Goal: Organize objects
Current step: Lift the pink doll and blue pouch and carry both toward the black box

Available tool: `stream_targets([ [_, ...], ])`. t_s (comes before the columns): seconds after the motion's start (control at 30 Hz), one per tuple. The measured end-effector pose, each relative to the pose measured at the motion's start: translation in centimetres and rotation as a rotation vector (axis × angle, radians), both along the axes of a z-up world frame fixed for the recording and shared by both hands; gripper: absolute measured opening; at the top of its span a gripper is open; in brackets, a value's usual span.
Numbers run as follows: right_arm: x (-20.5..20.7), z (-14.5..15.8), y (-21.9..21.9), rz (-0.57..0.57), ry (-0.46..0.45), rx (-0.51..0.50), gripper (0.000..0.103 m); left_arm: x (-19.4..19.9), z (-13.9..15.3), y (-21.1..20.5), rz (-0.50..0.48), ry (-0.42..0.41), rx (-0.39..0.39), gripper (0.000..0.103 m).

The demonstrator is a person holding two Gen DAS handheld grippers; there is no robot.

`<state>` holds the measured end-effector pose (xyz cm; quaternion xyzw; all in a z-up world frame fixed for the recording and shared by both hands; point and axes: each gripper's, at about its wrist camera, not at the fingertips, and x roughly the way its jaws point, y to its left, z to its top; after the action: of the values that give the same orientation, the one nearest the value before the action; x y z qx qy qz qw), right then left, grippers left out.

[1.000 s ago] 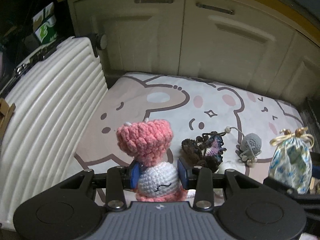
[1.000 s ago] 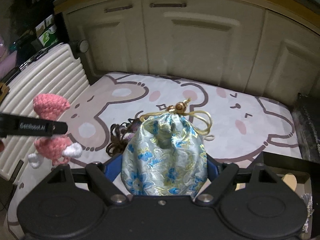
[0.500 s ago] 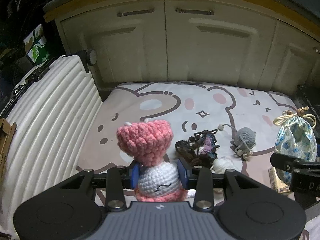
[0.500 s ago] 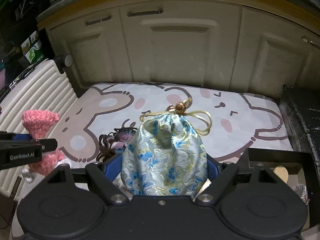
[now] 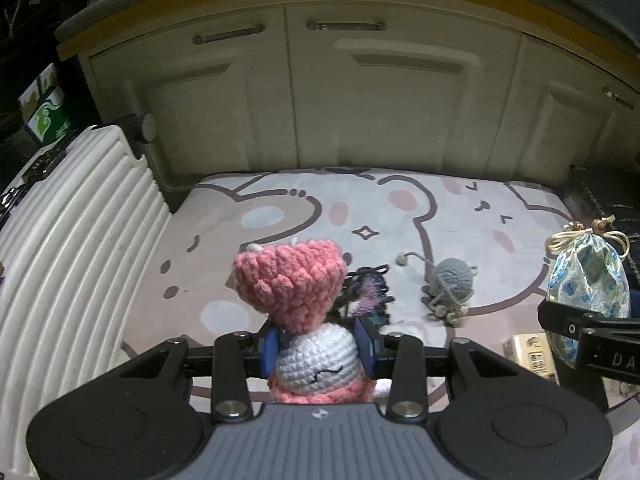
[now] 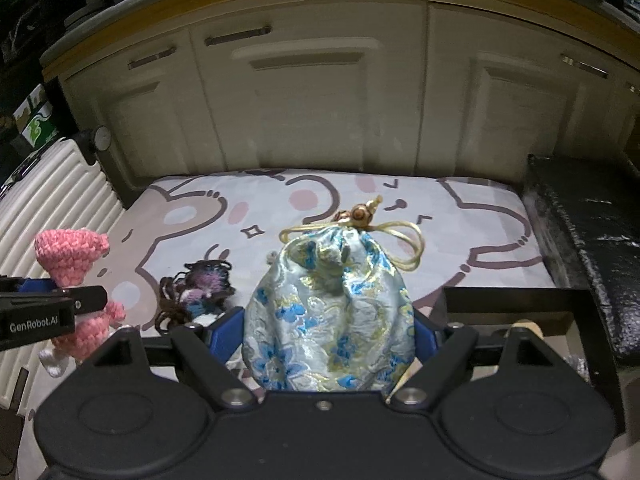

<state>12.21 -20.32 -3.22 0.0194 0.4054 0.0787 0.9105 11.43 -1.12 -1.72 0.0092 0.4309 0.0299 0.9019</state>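
Note:
My left gripper (image 5: 319,346) is shut on a pink and white crochet doll (image 5: 296,288) and holds it above the bear-print mat (image 5: 280,216). The doll also shows at the left of the right wrist view (image 6: 72,264). My right gripper (image 6: 328,332) is shut on a blue floral drawstring pouch (image 6: 328,312) with a gold cord, held above the mat; it also shows at the right of the left wrist view (image 5: 588,284). On the mat lie a dark purple crochet piece (image 5: 370,294) and a grey crochet ball toy (image 5: 452,284).
A white ribbed suitcase (image 5: 68,240) lies along the left. Cream cabinet doors (image 5: 360,100) stand behind the mat. A black-framed box (image 6: 560,320) holding small items sits at the right front, beside a black cushion (image 6: 588,240). A small cardboard box (image 5: 532,350) sits there.
Both grippers have risen and pulled back with their loads; the mat looks farther away. The doll and pouch stay gripped. The items on the mat have not moved.

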Motion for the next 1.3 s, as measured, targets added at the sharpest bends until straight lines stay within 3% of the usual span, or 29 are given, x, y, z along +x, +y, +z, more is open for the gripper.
stream_targets([
  [0.93,-1.9,0.7,-11.8,-0.206,-0.026,-0.01,0.084,1.6,-0.1,-11.7,-0.19,-0.021,-0.059,0.041],
  [1.3,-1.8,-1.1,-14.8,-0.262,0.023,-0.002,0.084,1.5,0.9,-14.5,-0.263,-0.082,-0.158,0.041],
])
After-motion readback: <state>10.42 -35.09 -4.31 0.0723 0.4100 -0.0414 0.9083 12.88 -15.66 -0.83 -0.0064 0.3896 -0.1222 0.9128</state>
